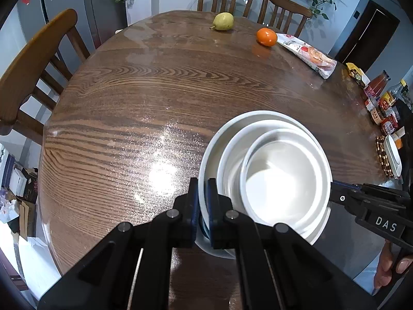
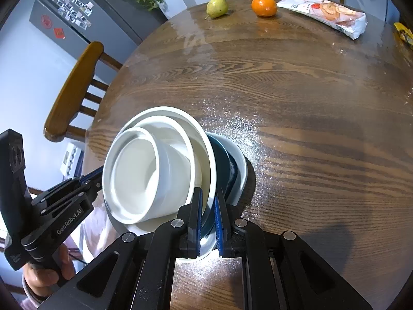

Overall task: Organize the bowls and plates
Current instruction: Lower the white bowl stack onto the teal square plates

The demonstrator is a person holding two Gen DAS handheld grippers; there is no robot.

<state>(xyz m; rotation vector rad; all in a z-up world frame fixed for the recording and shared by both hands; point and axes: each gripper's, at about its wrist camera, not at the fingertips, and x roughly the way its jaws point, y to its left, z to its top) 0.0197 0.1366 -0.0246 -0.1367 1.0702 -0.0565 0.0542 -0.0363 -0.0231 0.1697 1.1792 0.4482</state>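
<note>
Gripping the stack from opposite sides, the 2 grippers hold a nest of dishes above the wooden table (image 1: 129,98), near its front edge. The left gripper (image 1: 202,201) has its blue pads pressed together on the rim of the large white plate (image 1: 210,152), the widest white piece of the nest. Inside that plate sits a white bowl (image 1: 232,155), and inside that a smaller white bowl (image 1: 281,175), both pushed toward the right side of the plate in the left wrist view. The right gripper (image 2: 207,219) is clamped on the opposite rim, its pads closing on the white plate edge together with a dark teal dish (image 2: 222,165) beneath it; a further pale plate (image 2: 241,165) lies under the teal one. Each gripper's handle shows in the other's view, with a hand (image 2: 46,271) wrapped around it. Well apart, at the far side of the table, lie a green pear (image 1: 223,21), an orange (image 1: 266,36) and a snack packet (image 1: 307,54).
</note>
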